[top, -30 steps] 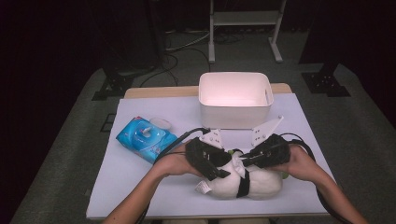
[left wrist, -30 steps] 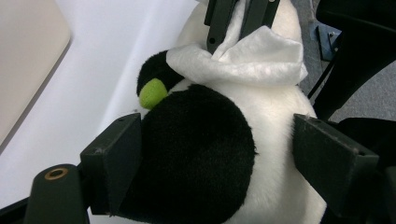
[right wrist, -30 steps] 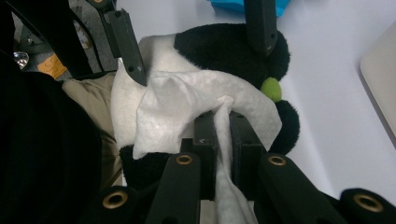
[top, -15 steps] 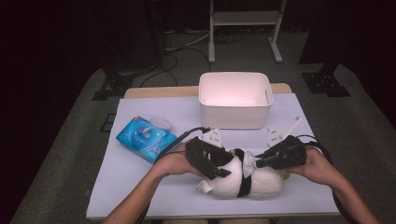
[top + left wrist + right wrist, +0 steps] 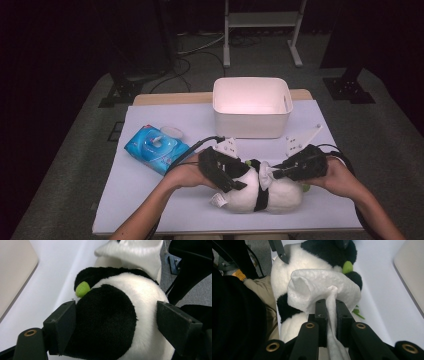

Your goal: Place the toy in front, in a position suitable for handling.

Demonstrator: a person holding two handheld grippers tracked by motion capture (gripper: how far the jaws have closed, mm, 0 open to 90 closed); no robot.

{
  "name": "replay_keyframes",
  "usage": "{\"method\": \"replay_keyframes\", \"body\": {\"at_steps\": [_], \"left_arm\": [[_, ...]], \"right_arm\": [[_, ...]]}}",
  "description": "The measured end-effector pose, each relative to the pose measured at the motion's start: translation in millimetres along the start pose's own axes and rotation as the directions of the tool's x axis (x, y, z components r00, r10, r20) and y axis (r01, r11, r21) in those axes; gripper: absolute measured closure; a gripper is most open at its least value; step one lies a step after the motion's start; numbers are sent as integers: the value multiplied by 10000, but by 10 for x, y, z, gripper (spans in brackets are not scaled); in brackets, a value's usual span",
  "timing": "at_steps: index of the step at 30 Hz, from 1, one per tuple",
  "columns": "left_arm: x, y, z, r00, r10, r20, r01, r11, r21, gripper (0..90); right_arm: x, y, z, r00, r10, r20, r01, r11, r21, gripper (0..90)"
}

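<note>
a black-and-white plush panda [image 5: 260, 192] lies on its side at the near edge of the white table [image 5: 150, 200]. the left gripper [image 5: 220, 170], jaws wide, clamps its head. the right gripper [image 5: 280, 172], jaws nearly closed, pinches a white wet wipe [image 5: 322, 287] against the fur. wiping well likely needs a steady hold and light, even strokes. beyond stand a white bin [image 5: 251, 106] and a blue wipes pack [image 5: 156, 148].

plush toy [image 5: 260, 192]: near centre of table [image 5: 150, 210] | tub [image 5: 251, 106]: far, behind toy | wipes pack [image 5: 156, 148]: left of toy | lid [image 5: 171, 131]: just beyond pack
</note>
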State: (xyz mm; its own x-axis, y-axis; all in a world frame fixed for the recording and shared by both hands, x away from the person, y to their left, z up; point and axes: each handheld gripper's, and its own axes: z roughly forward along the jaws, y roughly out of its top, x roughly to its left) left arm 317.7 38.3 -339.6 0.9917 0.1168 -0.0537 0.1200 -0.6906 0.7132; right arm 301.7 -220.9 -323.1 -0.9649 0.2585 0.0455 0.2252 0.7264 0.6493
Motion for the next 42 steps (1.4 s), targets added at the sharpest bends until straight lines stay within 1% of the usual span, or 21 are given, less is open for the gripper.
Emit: {"method": "replay_keyframes", "body": {"at_steps": [3, 8, 15, 16, 18, 21, 26, 28, 31, 33, 36, 40, 42], "left_arm": [[0, 3, 3, 10000, 15, 4, -15, 10000, -7, 184], [-9, 10, 7, 10000, 3, -13, -3, 10000, 62, 184], [-8, 9, 8, 10000, 16, 11, -16, 10000, 55, 183], [-7, 6, 5, 10000, 34, 14, -34, 10000, 73, 183], [-6, -6, -1, 10000, 14, 49, -14, 10000, 0, 183], [-11, -19, -5, 10000, 12, 65, -11, 10000, -94, 184], [-16, -24, -15, 10000, -13, 51, 14, 9999, -159, 183], [-19, -26, -19, 10000, 2, 44, -1, 9998, -213, 183], [-26, -15, -24, 10000, 42, 68, -40, 9997, -253, 184], [-31, -2, -24, 9999, 113, 76, -111, 9997, -203, 184], [-40, -3, -34, 9999, 79, 79, -77, 9998, -183, 183], [-32, -33, -65, 9998, -64, 172, 72, 9990, -451, 183], [-36, -26, -85, 9999, -43, 158, 51, 9988, -496, 178]], "right_arm": [[-2, 52, 66, 9998, -201, -94, 202, 9997, 125, 815], [12, 145, 194, 9988, -379, -299, 387, 9989, 253, 815], [-2, 266, 237, 9980, -481, -410, 470, 9985, -269, 814], [0, 283, 243, 9978, -485, -446, 471, 9984, -308, 814], [9, 300, 246, 9975, -576, -414, 567, 9982, -214, 814], [5, 273, 224, 9976, -509, -464, 505, 9987, -85, 814], [13, 171, 194, 9987, -345, -364, 355, 9990, 289, 814], [5, 126, 174, 9989, -304, -365, 317, 9989, 347, 814], [-10, 62, 128, 9993, -142, -338, 151, 9996, 257, 813], [-6, 39, 108, 9994, -120, -320, 127, 9996, 236, 813], [3, 28, 115, 9994, -100, -328, 106, 9998, 185, 813], [-11, 13, 125, 9992, -51, -402, 56, 9999, 125, 813], [-21, 2, 117, 9992, 19, -387, -14, 9999, 136, 813]]}}
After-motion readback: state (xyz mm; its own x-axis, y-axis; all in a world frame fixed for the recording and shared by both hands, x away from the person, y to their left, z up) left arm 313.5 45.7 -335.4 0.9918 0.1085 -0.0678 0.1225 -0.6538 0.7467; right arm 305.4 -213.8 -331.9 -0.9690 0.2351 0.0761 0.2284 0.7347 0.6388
